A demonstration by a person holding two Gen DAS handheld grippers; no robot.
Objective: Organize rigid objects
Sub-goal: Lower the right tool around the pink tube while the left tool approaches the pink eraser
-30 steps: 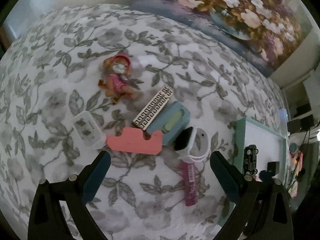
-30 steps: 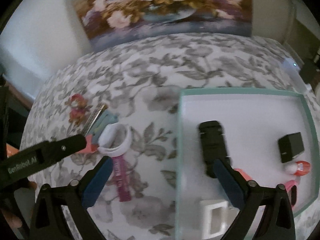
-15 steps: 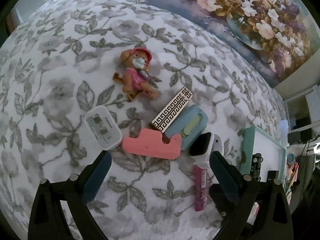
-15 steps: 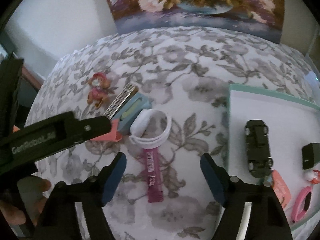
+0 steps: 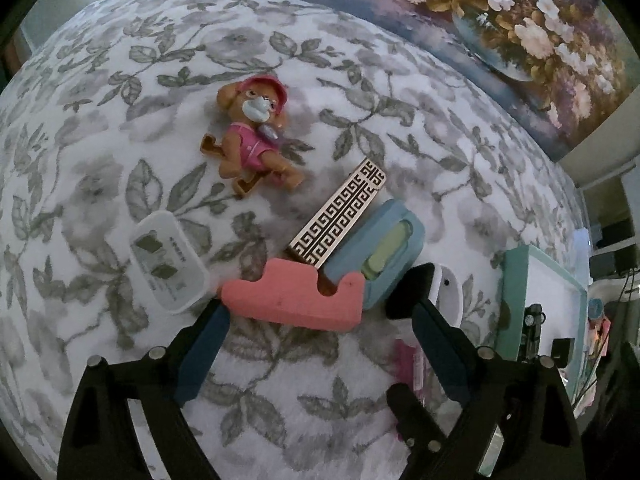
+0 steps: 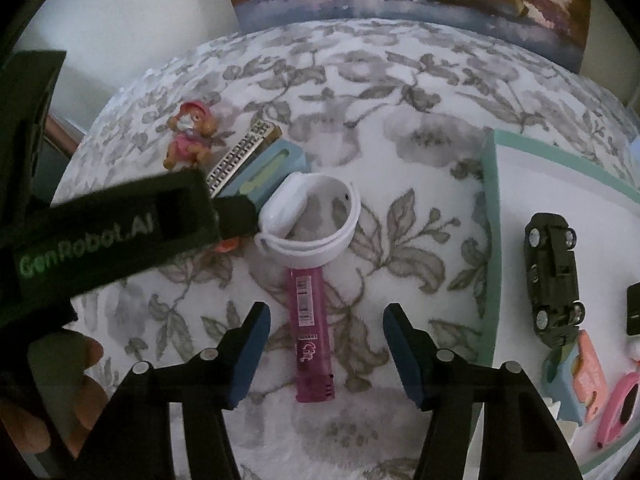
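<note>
Over the cluster on the floral blanket (image 5: 120, 92), left wrist view: my left gripper (image 5: 320, 320) is wide, jaws have just been closing a little, straddling the coral foam block (image 5: 294, 300). Pads not pressing yet, nothing held. Risk: the block is crowded. The patterned bar (image 5: 338, 212) and the blue case (image 5: 380, 248) rest against its far edge, the clear box (image 5: 168, 258) sits just beside its left end, and the white smartwatch (image 5: 432, 292) is near my right fingertip. If I close now, that finger may catch the watch or drag the case along. The soft blanket also lets the block tip or sink. The dog figure (image 5: 252, 136) is farther off, safe. The teal tray (image 5: 516, 300) lies to the right.

Right wrist view: my right gripper (image 6: 324, 320) is about half open; jaws have just been closing, with the magenta tube (image 6: 310, 328) lying between them lengthwise, pads not touching it. Empty for now. Risk: the tube's far end touches or tucks under the watch band (image 6: 316, 216), so lifting it could flip the watch. The tube is slim and round, so it may roll or squirt out of the pads. My left gripper body (image 6: 120, 224) crosses close on the left, so the two could collide. The tray (image 6: 490, 240) already holds a black toy car (image 6: 554, 276) and other small things, so drop space is tight.
</note>
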